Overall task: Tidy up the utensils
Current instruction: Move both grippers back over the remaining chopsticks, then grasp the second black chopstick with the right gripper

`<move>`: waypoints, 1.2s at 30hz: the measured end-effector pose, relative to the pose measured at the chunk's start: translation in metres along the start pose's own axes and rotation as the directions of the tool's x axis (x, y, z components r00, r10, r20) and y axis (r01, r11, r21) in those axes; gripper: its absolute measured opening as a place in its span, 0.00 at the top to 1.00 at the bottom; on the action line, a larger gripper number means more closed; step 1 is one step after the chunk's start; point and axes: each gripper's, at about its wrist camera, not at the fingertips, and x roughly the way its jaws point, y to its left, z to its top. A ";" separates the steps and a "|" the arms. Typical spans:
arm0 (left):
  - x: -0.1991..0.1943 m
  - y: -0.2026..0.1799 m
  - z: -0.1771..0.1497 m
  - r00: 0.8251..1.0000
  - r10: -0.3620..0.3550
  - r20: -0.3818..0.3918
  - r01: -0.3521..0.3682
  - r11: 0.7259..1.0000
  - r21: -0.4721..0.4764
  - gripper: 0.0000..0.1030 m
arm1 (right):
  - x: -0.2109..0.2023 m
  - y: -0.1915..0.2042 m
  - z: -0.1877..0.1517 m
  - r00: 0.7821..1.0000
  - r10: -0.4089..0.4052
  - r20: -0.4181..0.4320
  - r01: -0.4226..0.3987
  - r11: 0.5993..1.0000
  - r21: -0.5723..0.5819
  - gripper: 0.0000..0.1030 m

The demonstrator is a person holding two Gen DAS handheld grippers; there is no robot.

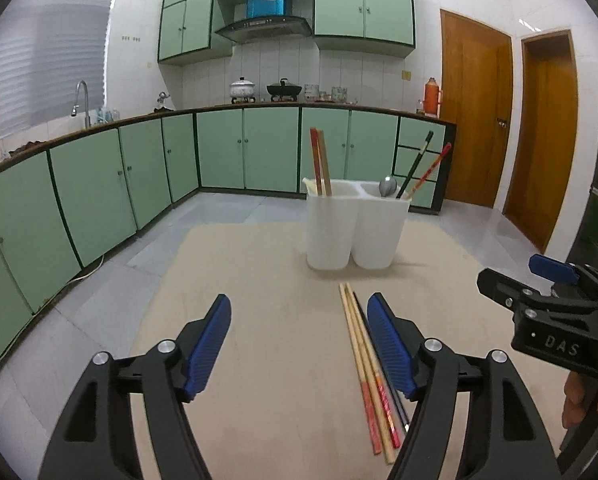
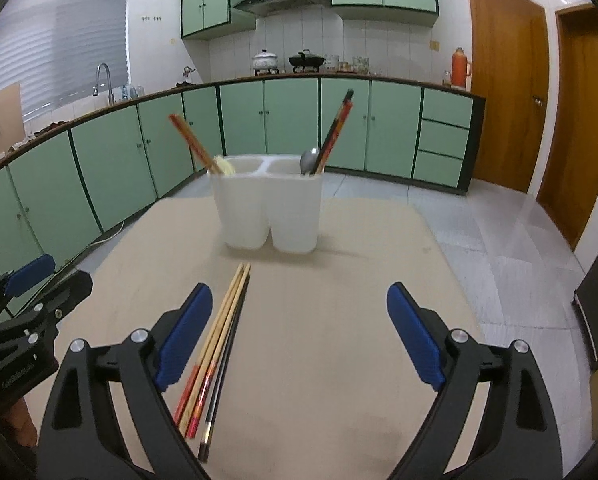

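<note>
The left tool point(image 1: 299, 346) is held low over the beige worktop point(image 1: 267, 280) with its two blue pads spread wide apart, and nothing is between them. The right tool point(image 2: 299, 336) is in the same state — its pads stand far from each other and hold nothing.

A bundle of loose chopsticks point(image 1: 369, 368) lies flat on the worktop, near the person's side. In the left wrist view it lies just beside the right pad of the left tool, and part of it is hidden under that finger. In the right wrist view the same chopsticks point(image 2: 215, 346) lie just beside the left pad of the right tool. The bundle has light wooden sticks with red ends and one thin dark stick; the exact number cannot be told.

Further away on the worktop stands a white utensil holder point(image 1: 353, 226) with two compartments. The left compartment holds a pair of red and wooden chopsticks point(image 1: 320, 162), almost upright in the left wrist view. The right compartment holds a metal spoon point(image 1: 387, 187) — bowl end up — and two more chopsticks, one dark point(image 1: 415, 164) and one red point(image 1: 431, 170), which lean to the right.

Behind the worktop are green kitchen cabinets point(image 1: 219, 152) and brown wooden doors point(image 1: 475, 112).
</note>
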 end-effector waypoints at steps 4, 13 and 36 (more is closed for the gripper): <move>0.000 0.002 -0.013 1.000 0.006 -0.011 -0.006 1.000 -0.005 0.32 | 0.001 0.004 -0.018 1.000 -0.010 -0.016 0.010 1.000 -0.011 0.16; 0.000 0.005 -0.033 0.999 0.018 -0.036 -0.018 1.000 0.010 0.32 | 0.005 0.011 -0.038 1.000 -0.006 -0.031 0.006 1.000 -0.013 0.16; -0.006 0.019 -0.078 0.992 0.046 -0.121 -0.047 0.999 -0.003 0.32 | 0.001 0.058 -0.116 0.988 0.057 -0.140 -0.065 0.997 -0.051 0.50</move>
